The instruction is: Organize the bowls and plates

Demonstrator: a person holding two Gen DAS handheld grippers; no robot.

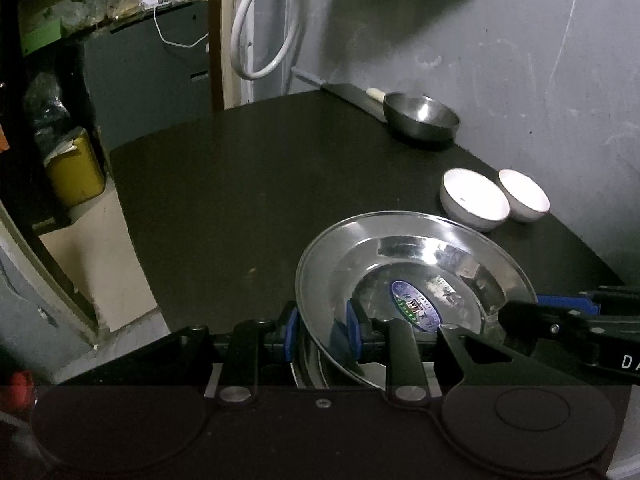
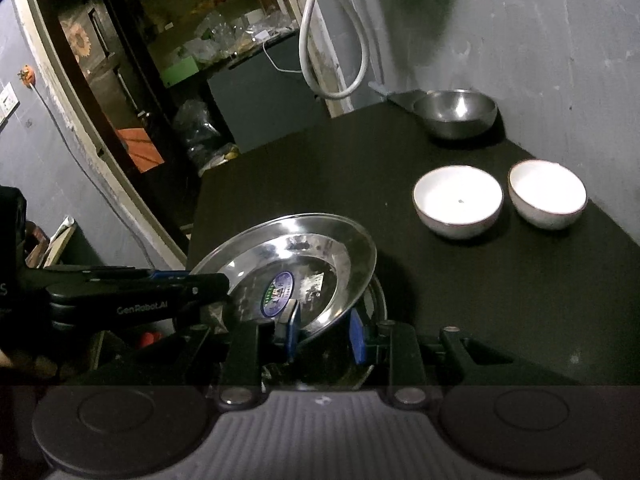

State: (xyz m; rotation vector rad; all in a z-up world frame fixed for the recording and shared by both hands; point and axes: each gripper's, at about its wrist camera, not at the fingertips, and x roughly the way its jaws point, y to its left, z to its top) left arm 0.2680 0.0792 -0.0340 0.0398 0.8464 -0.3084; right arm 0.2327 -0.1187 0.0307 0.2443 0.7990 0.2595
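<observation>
A steel plate (image 1: 420,256) with a blue oval sticker is held tilted above the dark table; it also shows in the right wrist view (image 2: 312,252). My left gripper (image 1: 322,326) is shut on its left rim. My right gripper (image 2: 326,330) is shut on its near rim, and it reaches in from the right in the left wrist view (image 1: 520,312). A second steel plate (image 2: 378,300) lies under it. Two white bowls (image 2: 458,200) (image 2: 548,194) stand side by side at the right. A steel bowl (image 2: 456,112) stands at the far back.
The dark table (image 1: 248,200) meets a grey wall (image 1: 520,60) on the right. A white hose (image 1: 272,20) hangs at the back. Cluttered shelves (image 2: 208,44) and a yellow container (image 1: 76,172) stand beyond the table's left edge.
</observation>
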